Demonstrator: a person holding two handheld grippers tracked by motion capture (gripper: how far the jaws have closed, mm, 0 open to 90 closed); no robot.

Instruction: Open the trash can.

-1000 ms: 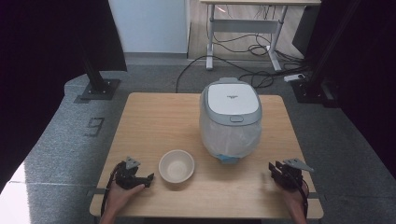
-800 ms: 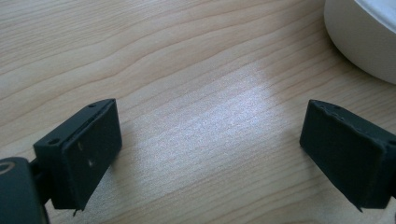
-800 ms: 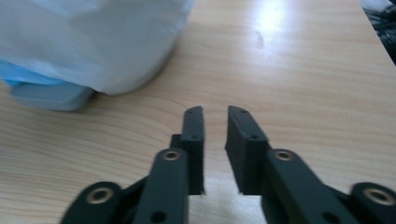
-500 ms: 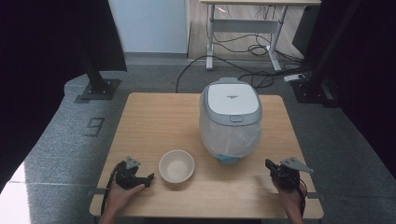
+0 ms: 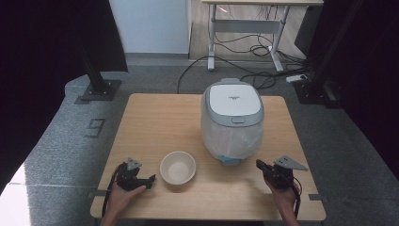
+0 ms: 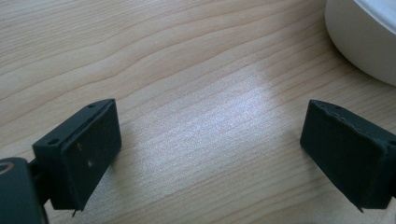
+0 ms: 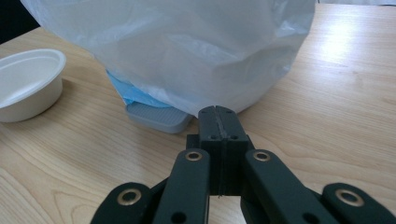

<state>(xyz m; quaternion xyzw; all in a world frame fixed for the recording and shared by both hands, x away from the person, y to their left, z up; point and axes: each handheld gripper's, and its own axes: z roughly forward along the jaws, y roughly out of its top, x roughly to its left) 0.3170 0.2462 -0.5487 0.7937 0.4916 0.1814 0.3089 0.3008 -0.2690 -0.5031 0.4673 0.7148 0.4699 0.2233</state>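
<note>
So the right tongs (image 7: 218, 116) have just clenched empty and crept toward the bagged rice cooker (image 5: 232, 120) mid-bench (image 5: 155, 117), probably to poke at it next, while the left tongs (image 5: 151, 179) sit released by the bowl (image 5: 178, 166).

A light wooden counter (image 5: 155, 122) stands on grey speckled carpet (image 5: 61, 155). Dark curtains (image 5: 42, 70) hang at both sides, each with a black stand on a square base plate (image 5: 98, 89) by it. Behind, a white panel (image 5: 149, 26) faces the room, beside a desk with white legs (image 5: 244, 26) and black cables (image 5: 244, 49) looped on the floor beneath. Bright light falls at the lower left corner
</note>
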